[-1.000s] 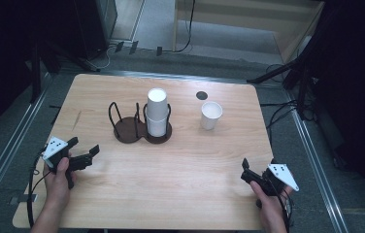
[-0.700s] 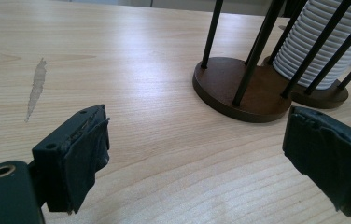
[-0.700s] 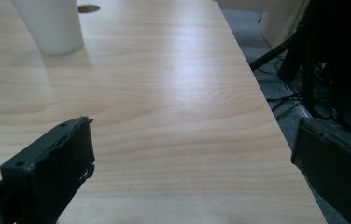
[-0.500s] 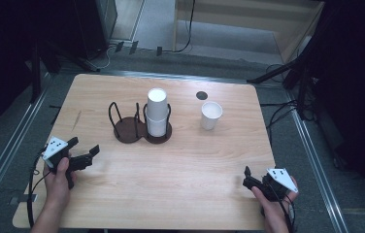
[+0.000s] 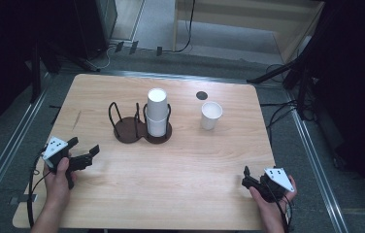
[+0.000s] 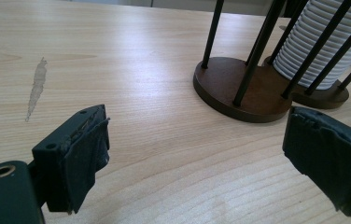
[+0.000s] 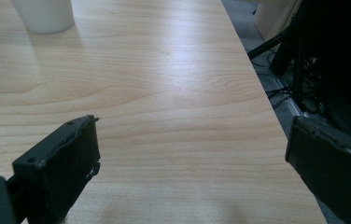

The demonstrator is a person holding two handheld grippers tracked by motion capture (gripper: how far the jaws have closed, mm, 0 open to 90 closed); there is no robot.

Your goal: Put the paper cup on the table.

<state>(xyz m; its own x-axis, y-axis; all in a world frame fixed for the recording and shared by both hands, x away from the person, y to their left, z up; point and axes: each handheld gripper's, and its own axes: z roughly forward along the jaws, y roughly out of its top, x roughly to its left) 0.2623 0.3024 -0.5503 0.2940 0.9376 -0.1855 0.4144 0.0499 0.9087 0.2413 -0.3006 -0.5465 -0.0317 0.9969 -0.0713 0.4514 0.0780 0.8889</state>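
Dark room all around, cables on the floor, and a pale wooden table (image 5: 171,194) sitting in the middle of the high view. Center frame, slightly up, there's a brown two-ring cup holder (image 5: 139,127): its right ring holds a stack of white ribbed cups (image 5: 157,112), its left ring is bare. A single white cup (image 5: 211,115) stands on its own to the right of center, well apart from the holder, with a small dark disc (image 5: 201,95) just above it.

Both hands are parked low. The left gripper (image 5: 82,154) sits at lower left of the frame, jaws spread wide and holding nothing; in the left gripper view its black pads frame bare wood with the holder's base (image 6: 239,91) at upper right. The right gripper (image 5: 247,177) is at lower right near the table edge, also released with nothing between the jaws, and in the right gripper view the loose cup (image 7: 44,15) peeks in at the top left.

My guess is the loose cup is the one to go for, and the right gripper is closer. If so: come in level, pads either side of the cup's wall around mid-height, and squeeze gently, since thin cups like that probably crush or tip. I'd keep the left one near the holder to steady it.
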